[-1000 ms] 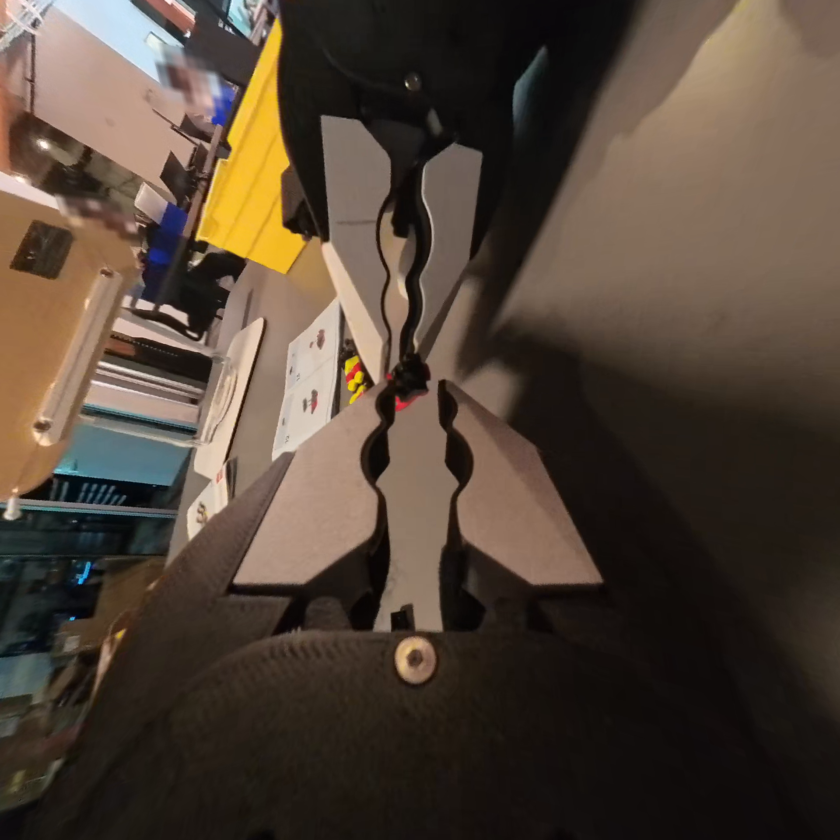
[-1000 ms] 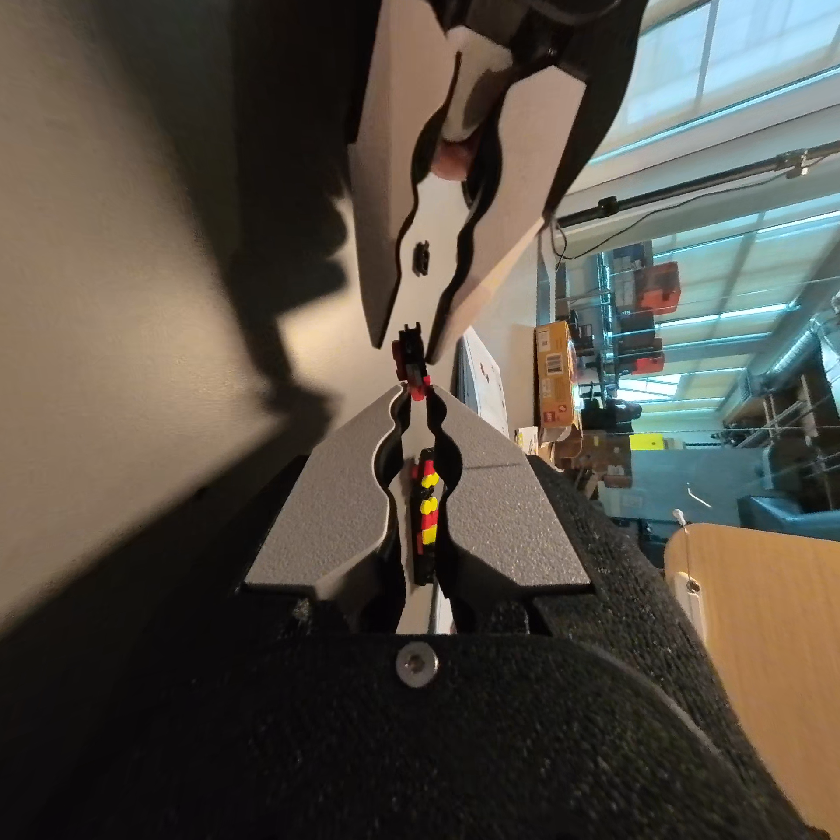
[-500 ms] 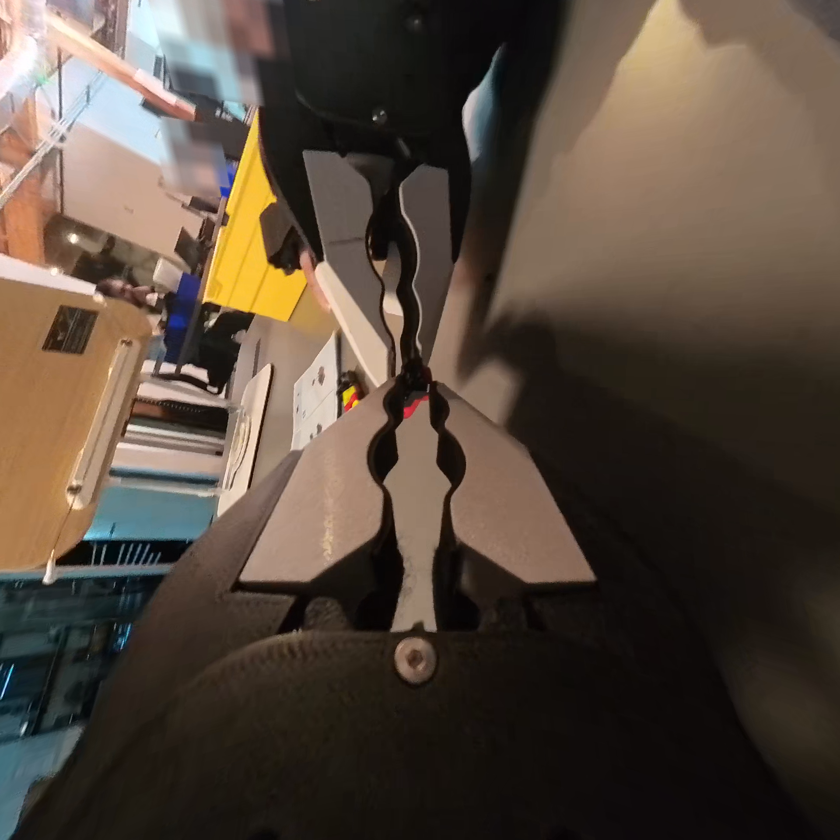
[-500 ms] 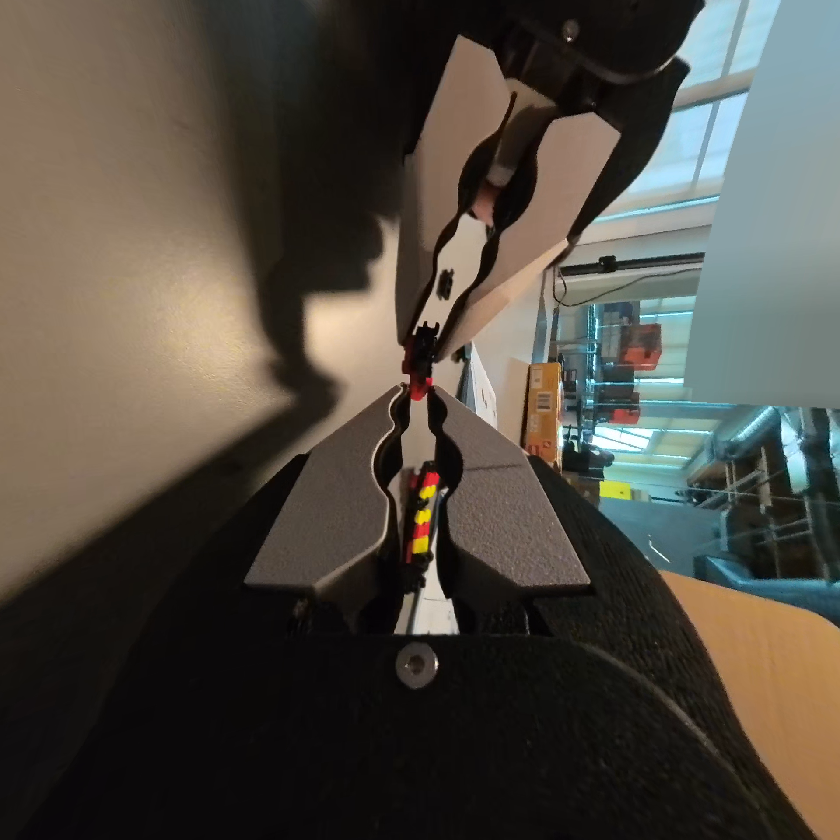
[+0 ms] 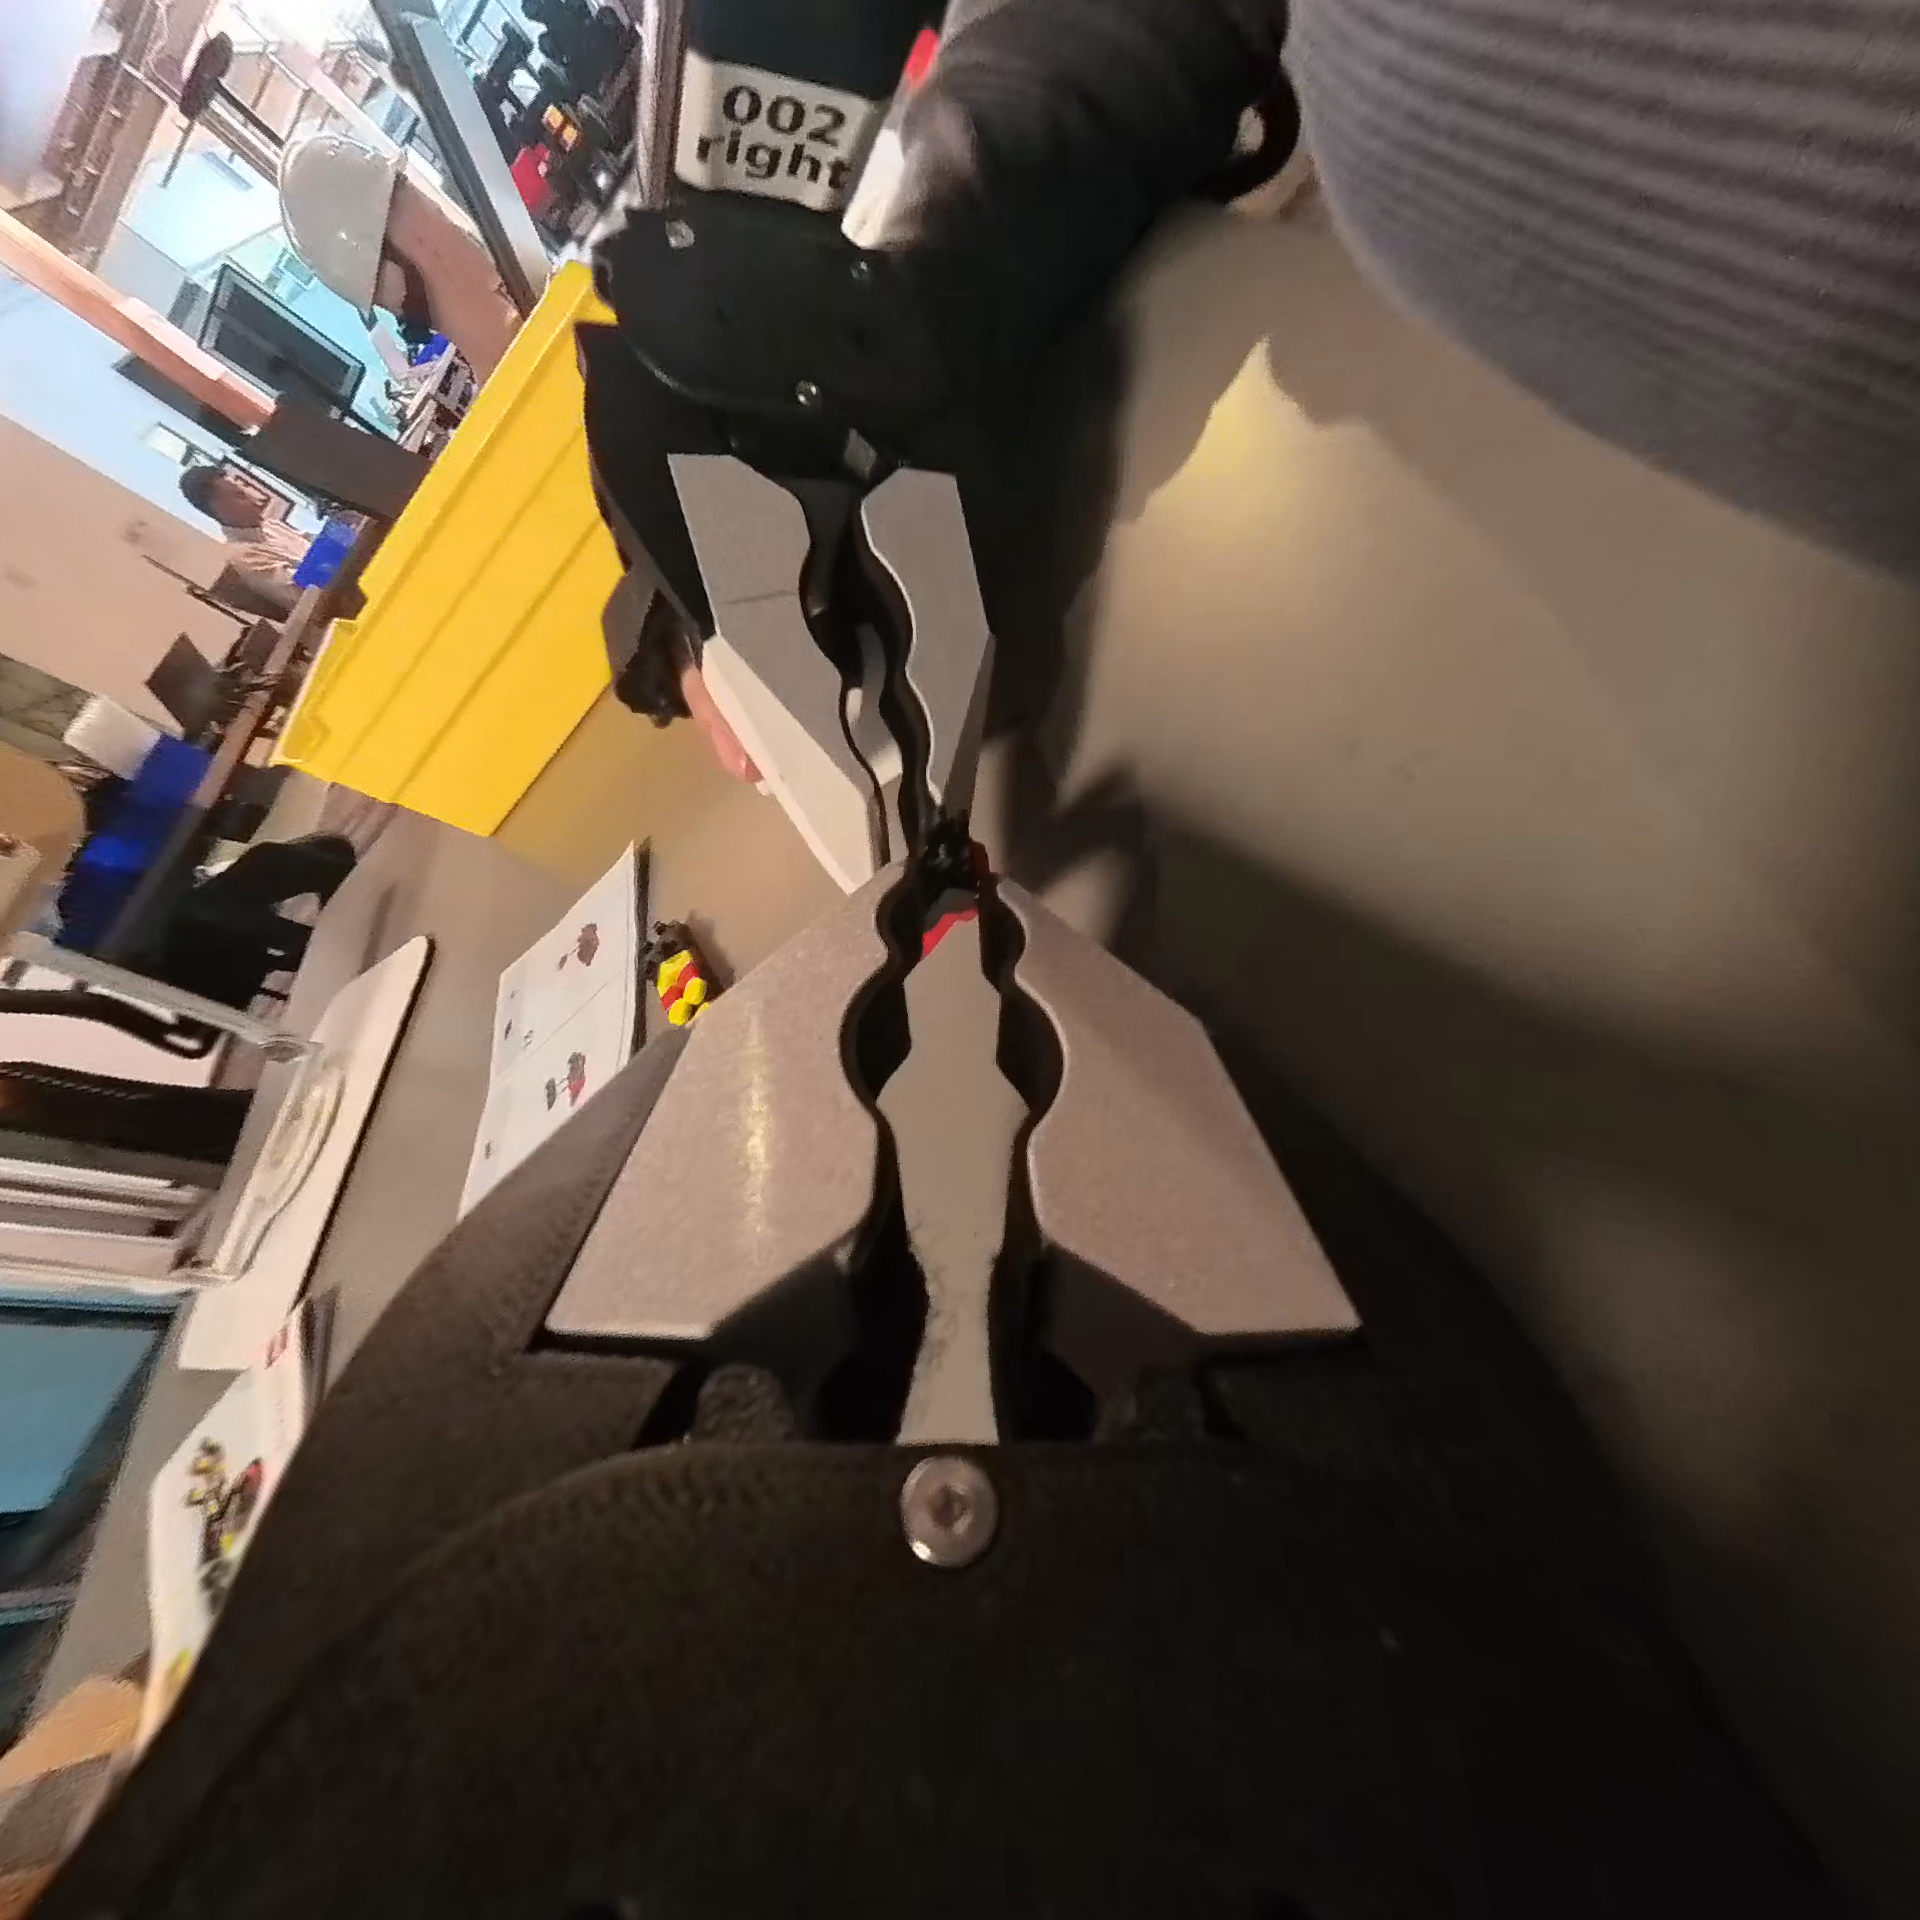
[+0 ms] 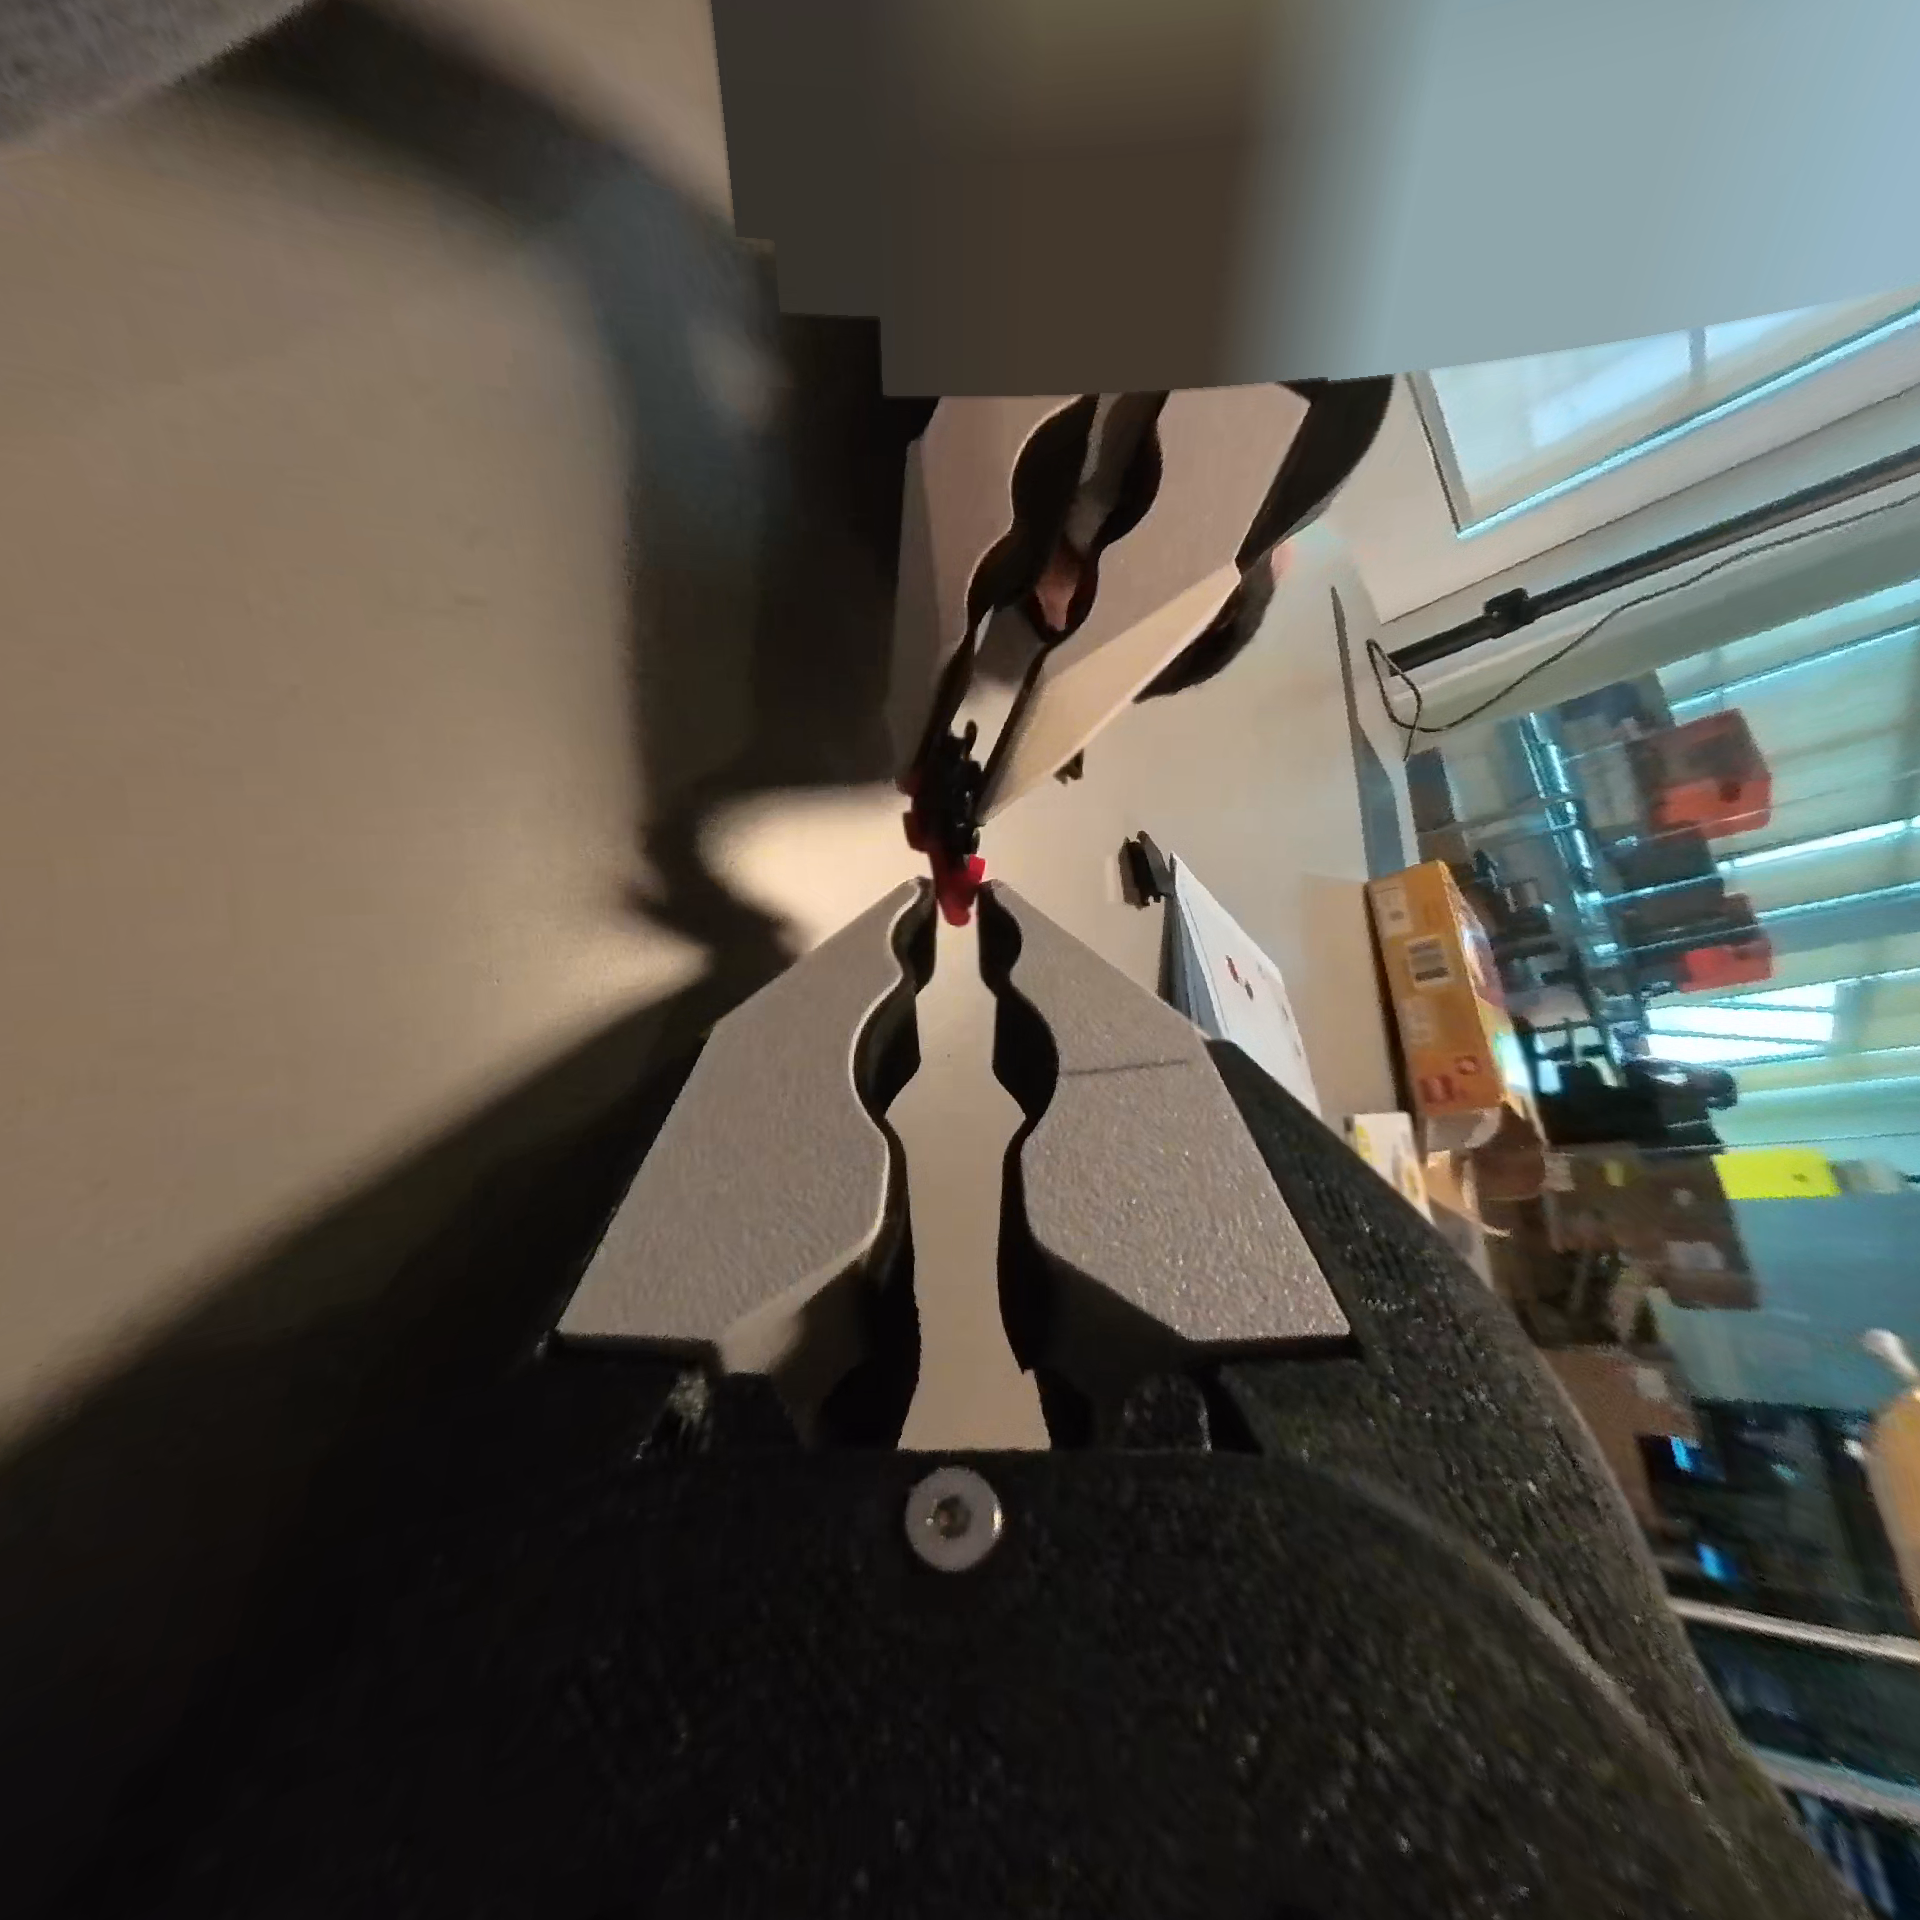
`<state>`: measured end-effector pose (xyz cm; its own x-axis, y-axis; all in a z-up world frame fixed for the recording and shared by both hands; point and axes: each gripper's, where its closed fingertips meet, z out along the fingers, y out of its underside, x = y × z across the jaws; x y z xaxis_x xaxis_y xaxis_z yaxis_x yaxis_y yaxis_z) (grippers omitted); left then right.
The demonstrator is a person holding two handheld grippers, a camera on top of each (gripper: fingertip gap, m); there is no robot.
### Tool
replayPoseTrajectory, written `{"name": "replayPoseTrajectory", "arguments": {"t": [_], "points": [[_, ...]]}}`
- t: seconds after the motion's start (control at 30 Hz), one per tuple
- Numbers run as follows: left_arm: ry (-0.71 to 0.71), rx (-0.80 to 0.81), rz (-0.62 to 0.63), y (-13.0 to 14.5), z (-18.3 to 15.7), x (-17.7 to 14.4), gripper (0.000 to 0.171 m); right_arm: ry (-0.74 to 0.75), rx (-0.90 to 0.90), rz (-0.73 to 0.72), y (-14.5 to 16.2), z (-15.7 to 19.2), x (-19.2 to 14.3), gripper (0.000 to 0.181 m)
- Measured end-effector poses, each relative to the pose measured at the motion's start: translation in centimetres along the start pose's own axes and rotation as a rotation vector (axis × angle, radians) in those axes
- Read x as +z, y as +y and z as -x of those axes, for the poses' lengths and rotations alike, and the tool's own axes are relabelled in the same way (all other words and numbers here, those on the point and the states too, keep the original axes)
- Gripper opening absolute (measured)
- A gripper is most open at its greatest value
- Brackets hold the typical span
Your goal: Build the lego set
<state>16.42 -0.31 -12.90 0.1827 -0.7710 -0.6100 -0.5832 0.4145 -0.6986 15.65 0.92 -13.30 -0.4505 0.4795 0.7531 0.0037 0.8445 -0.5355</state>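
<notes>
A small red and black lego assembly (image 5: 943, 896) hangs in the air between my two grippers, which meet tip to tip over the grey table. In the left wrist view my left gripper (image 5: 951, 902) is shut on its red end, and the right gripper (image 5: 940, 831) comes in from above onto its black part. In the right wrist view my right gripper (image 6: 954, 896) pinches the red end (image 6: 954, 902), while the left gripper (image 6: 951, 795) opposite holds the black and red part (image 6: 951, 800). A yellow and red lego build (image 5: 681, 987) lies on the table at left.
Instruction sheets (image 5: 566, 997) and a white tray (image 5: 312, 1091) lie on the table to the left. A yellow bin (image 5: 468, 623) stands behind them. A small black piece (image 6: 1143, 873) lies by a sheet. An orange box (image 6: 1434, 997) and shelves stand at right. A grey sleeve (image 5: 1662, 208) is at the upper right. Left and right tips are no more than a few centimetres apart.
Both grippers have stayed tip to tip on the small assembly while turning together. The yellow and red build no longer shows between my right fingers.
</notes>
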Motion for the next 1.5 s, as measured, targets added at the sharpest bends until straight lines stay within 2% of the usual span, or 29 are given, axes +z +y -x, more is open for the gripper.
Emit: {"name": "replayPoseTrajectory", "arguments": {"t": [0.23, 0.5, 0.6, 0.77, 1.07, 1.23, 1.33, 1.5], "points": [[-0.002, -0.066, -0.083, -1.2, 0.6, -0.5, 0.009, 0.027, 0.038, -0.049, -1.0, -0.8, -0.6, 0.005], [-0.016, 0.007, -0.095, -1.8, 0.5, -0.7, 0.009, 0.149, -0.355, 0.070, -1.4, -1.1, -0.9, 0.006], [-0.009, 0.057, -0.091, -1.9, 0.2, -0.7, 0.009, 0.154, -0.403, 0.070, -1.8, -1.0, -0.9, 0.006], [0.035, 0.030, -0.156, -3.0, -0.2, -1.2, 0.009, 0.143, -0.340, 0.002, -2.8, -0.8, -1.1, 0.005], [0.146, -0.189, -0.299, -4.2, -0.3, -1.9, 0.009, 0.097, -0.125, -0.112, -4.1, -0.7, -1.1, 0.006], [0.164, -0.227, -0.326, -4.3, -0.1, -2.2, 0.009, 0.093, -0.038, -0.129, -4.1, -1.0, -1.0, 0.005], [0.123, -0.205, -0.283, -3.7, 0.2, -1.9, 0.009, 0.094, 0.008, -0.066, -3.2, -1.3, -0.7, 0.004], [-0.029, 0.008, -0.071, -1.6, 1.0, -1.2, 0.010, 0.120, 0.022, 0.063, -1.1, -1.8, 0.0, 0.004]]}}
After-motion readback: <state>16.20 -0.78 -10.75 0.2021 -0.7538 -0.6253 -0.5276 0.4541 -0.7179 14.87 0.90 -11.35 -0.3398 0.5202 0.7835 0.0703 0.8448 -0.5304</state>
